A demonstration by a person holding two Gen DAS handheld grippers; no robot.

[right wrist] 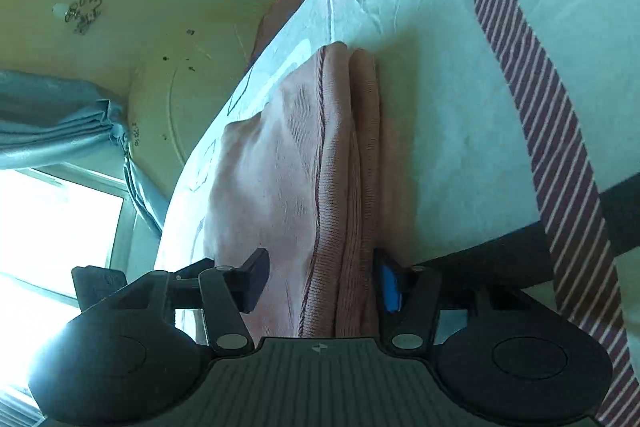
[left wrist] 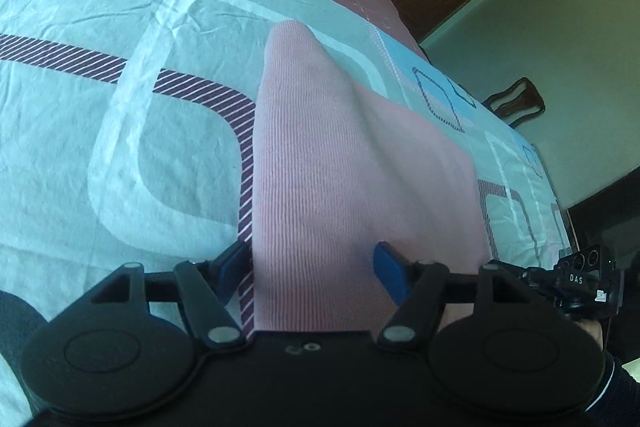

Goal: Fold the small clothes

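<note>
The pink garment (left wrist: 320, 155) is lying part-folded on the bed (left wrist: 80, 107). The left claw (left wrist: 314, 267) and the right claw (right wrist: 320, 279) are both spread, straddling its layered edge, probably lining up another fold.

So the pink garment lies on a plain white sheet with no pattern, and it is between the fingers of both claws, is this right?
Not quite: the sheet is patterned, pale blue-green with striped rounded squares, as the left wrist view shows. The pink garment does sit between the fingers of both claws.

Both wrist views look closely along the pink garment (left wrist: 320, 167) on the bedsheet (left wrist: 120, 27).
</note>
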